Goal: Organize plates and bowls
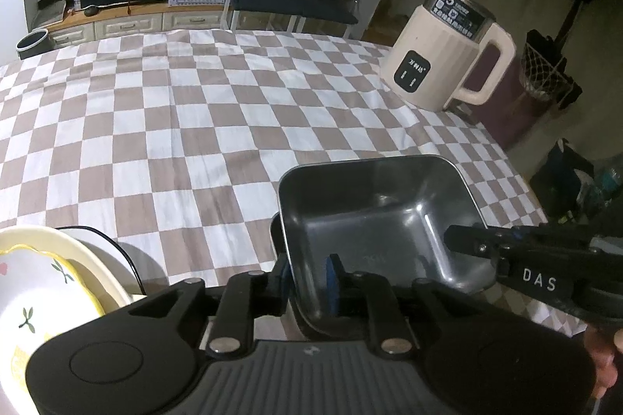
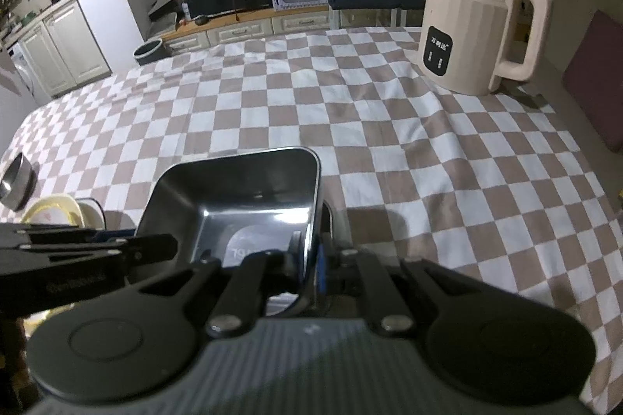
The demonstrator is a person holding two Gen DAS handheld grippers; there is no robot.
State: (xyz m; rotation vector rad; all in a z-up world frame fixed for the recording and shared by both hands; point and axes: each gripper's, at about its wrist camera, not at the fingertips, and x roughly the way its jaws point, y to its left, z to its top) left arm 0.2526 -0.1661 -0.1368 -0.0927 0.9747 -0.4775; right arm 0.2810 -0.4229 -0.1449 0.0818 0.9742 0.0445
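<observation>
A square steel tray (image 1: 373, 220) is held over the checked tablecloth (image 1: 194, 127) by both grippers. My left gripper (image 1: 309, 276) is shut on the tray's left wall. My right gripper (image 2: 309, 261) is shut on the tray's right wall (image 2: 313, 220); it also shows in the left wrist view (image 1: 467, 240) at the tray's right side. The left gripper shows in the right wrist view (image 2: 155, 247). A yellow floral bowl (image 1: 43, 282) sits in a stack at the lower left, over a white dish (image 1: 113, 251).
A cream electric kettle (image 1: 440, 60) stands at the far right of the table. A steel bowl (image 2: 15, 181) sits at the left table edge. The yellow stack also shows in the right wrist view (image 2: 54, 212). Cabinets and a dustbin (image 2: 148, 51) lie beyond the table.
</observation>
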